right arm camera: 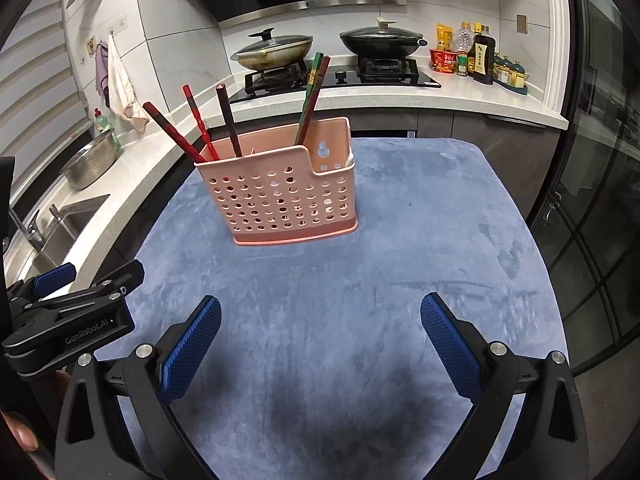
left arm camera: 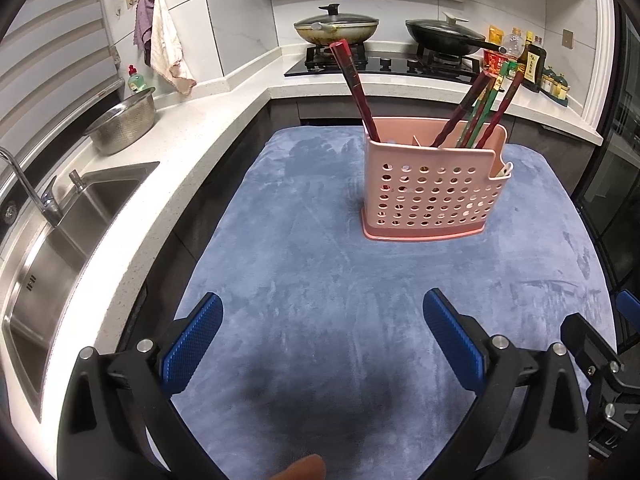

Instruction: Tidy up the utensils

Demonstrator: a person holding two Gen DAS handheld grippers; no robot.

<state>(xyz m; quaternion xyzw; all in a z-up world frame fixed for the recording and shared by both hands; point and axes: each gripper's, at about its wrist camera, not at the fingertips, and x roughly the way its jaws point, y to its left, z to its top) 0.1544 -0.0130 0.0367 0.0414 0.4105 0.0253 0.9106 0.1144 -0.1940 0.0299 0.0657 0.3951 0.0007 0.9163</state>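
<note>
Chopsticks: several dark red chopsticks (right arm camera: 228,120) and a red-green pair (right arm camera: 310,98) stand in the pink holder (right arm camera: 280,196), handles up, each leaning its own way
Holder position: upright on the blue cloth (right arm camera: 360,320) that covers the desk, in the far half, well apart from both grippers
Compartments: the right wrist view shows three sticks in the left part and the pair further right; a pale utensil (left arm camera: 505,170) sits in the low pocket at the holder's right end
Long axis: sticks run steeply up out of the rim, fanned to left and right, none lying on the cloth
Direction from jaws: straight ahead and above the level of the pads for both grippers; slightly right of centre for the left gripper (left arm camera: 322,334), slightly left of centre for the right gripper (right arm camera: 320,334)
Nearer arm: cannot tell; the holder appears about equally far in both views
Jaw state: both grippers released, jaws spread wide, nothing between the pads
Left wrist view only: a lone stick (left arm camera: 354,88) apart at the holder's left end, and the sink (left arm camera: 60,240)
Right wrist view only: the keyhole slot (right arm camera: 323,151) in the holder's back wall, and the left gripper's body beside the right one
Judgement: no loose utensil shows on the cloth, so sorting looks nearly done or any regrouping must start inside the holder
</note>
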